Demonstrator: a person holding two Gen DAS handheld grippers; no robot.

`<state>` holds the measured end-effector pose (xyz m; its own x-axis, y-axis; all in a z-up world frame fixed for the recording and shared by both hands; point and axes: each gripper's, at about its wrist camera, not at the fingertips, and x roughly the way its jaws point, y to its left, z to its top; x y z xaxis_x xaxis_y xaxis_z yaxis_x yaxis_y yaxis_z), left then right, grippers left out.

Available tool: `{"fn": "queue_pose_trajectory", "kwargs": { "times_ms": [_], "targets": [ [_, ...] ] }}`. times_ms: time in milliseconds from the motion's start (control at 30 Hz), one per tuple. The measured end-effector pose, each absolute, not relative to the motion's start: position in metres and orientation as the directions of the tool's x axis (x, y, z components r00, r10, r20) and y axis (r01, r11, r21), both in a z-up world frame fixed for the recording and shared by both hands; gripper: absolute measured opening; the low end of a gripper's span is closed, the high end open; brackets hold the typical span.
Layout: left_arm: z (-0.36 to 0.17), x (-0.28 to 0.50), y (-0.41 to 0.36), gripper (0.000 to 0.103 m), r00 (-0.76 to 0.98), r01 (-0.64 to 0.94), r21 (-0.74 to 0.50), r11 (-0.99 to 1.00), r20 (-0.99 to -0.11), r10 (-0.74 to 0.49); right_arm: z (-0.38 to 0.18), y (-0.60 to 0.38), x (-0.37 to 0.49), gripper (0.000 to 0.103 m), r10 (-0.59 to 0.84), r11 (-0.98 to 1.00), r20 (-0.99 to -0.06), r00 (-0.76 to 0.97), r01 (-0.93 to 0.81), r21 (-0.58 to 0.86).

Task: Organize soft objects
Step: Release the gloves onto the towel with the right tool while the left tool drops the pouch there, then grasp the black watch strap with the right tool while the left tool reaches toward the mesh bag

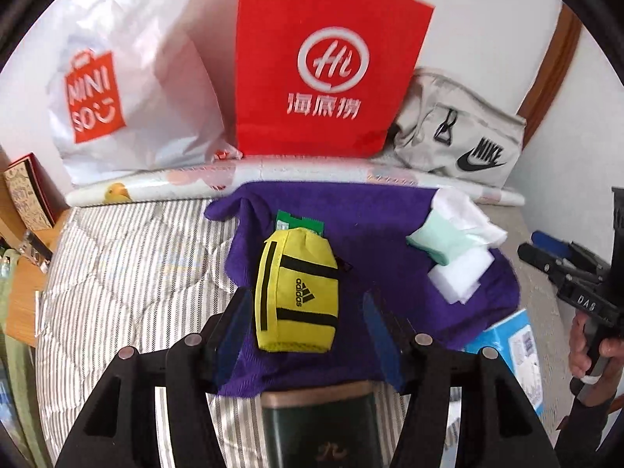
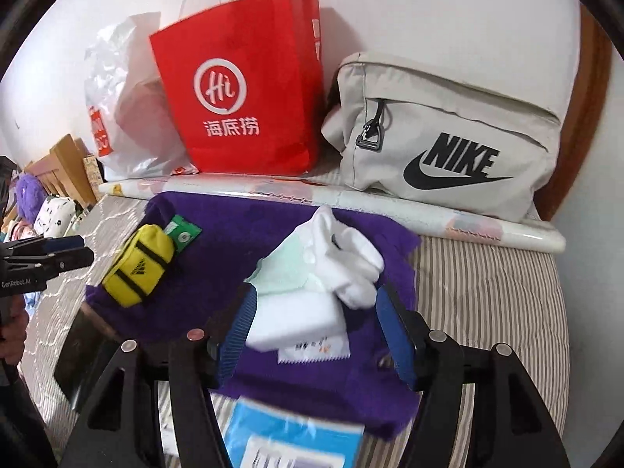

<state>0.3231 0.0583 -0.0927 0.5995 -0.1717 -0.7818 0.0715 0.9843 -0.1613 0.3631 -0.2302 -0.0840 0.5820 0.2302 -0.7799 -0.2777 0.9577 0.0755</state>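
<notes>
Tool (image 1: 306, 335) open; pouch (image 1: 296, 292) lengthwise.

**Quick count of what's on the bed**

So far I get: one purple towel (image 1: 390, 241), one yellow pouch (image 1: 296, 292), one green packet (image 1: 290, 223), one white sponge block (image 2: 296, 319), one mint cloth (image 2: 288, 269). Bags at the back: three, namely one red paper bag (image 1: 327, 62), one white plastic bag (image 1: 128, 89), one grey backpack (image 2: 448, 132). Two grippers.

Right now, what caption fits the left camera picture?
Open left tool above a yellow pouch on a purple towel.
</notes>
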Motion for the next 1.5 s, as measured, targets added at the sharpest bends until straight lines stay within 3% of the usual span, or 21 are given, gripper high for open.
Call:
{"fn": "queue_pose_trajectory", "kwargs": {
  "times_ms": [667, 1000, 1333, 1500],
  "targets": [
    [-0.078, 0.186, 0.043, 0.057, 0.588, 0.116, -0.236, 0.965, -0.766, -0.258, -0.065, -0.225, 0.185, 0.063, 0.336, 0.923, -0.753, 0.566, -0.356, 0.144],
    [-0.098, 0.142, 0.038, 0.057, 0.575, 0.118, -0.263, 0.958, -0.768, -0.282, -0.127, -0.214, 0.112, 0.063, 0.405, 0.87, -0.795, 0.452, -0.458, 0.182],
    [-0.108, 0.119, 0.043, 0.057, 0.567, 0.102, -0.26, 0.96, -0.778, -0.271, -0.177, -0.198, 0.104, 0.063, 0.418, 0.84, -0.819, 0.393, -0.51, 0.184],
    [-0.114, 0.117, 0.042, 0.057, 0.556, 0.102, -0.259, 0.961, -0.786, -0.271, -0.18, -0.184, 0.093, 0.05, 0.374, 0.829, -0.829, 0.416, -0.551, 0.097]
  ]
}}
